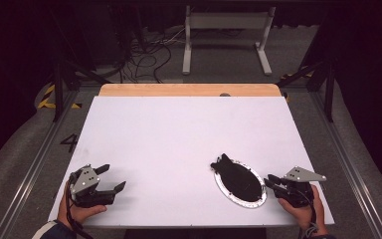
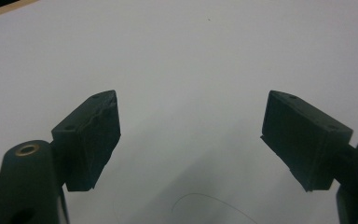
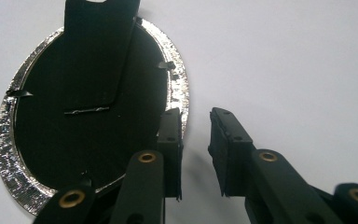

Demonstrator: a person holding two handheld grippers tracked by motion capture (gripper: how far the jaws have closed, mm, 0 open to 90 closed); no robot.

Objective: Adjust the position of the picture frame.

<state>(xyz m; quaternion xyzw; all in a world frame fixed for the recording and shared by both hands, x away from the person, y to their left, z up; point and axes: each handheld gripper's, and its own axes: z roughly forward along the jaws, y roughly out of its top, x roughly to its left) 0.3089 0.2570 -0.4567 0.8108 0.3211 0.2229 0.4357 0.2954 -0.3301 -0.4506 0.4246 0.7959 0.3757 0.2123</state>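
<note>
A black oval plaque (image 1: 238, 180) with a silver rim lies flat on the white table (image 1: 179, 134), near the front right. A black flap (image 3: 98, 51) lies along its back, reaching past its far end. My right gripper (image 1: 267, 180) rests at the plaque's near right edge. In the right gripper view its jaws (image 3: 196, 116) stand a narrow gap apart with bare table between them, one jaw over the silver rim (image 3: 179, 88). My left gripper (image 1: 114, 177) sits at the front left, its jaws (image 2: 191, 126) wide open over bare white table.
A strip of wooden tabletop (image 1: 189, 89) shows past the white sheet's far edge. Beyond it on the floor stand a white metal frame (image 1: 224, 20) and loose cables (image 1: 144, 55). Metal rails (image 1: 348, 164) run along both sides of the table.
</note>
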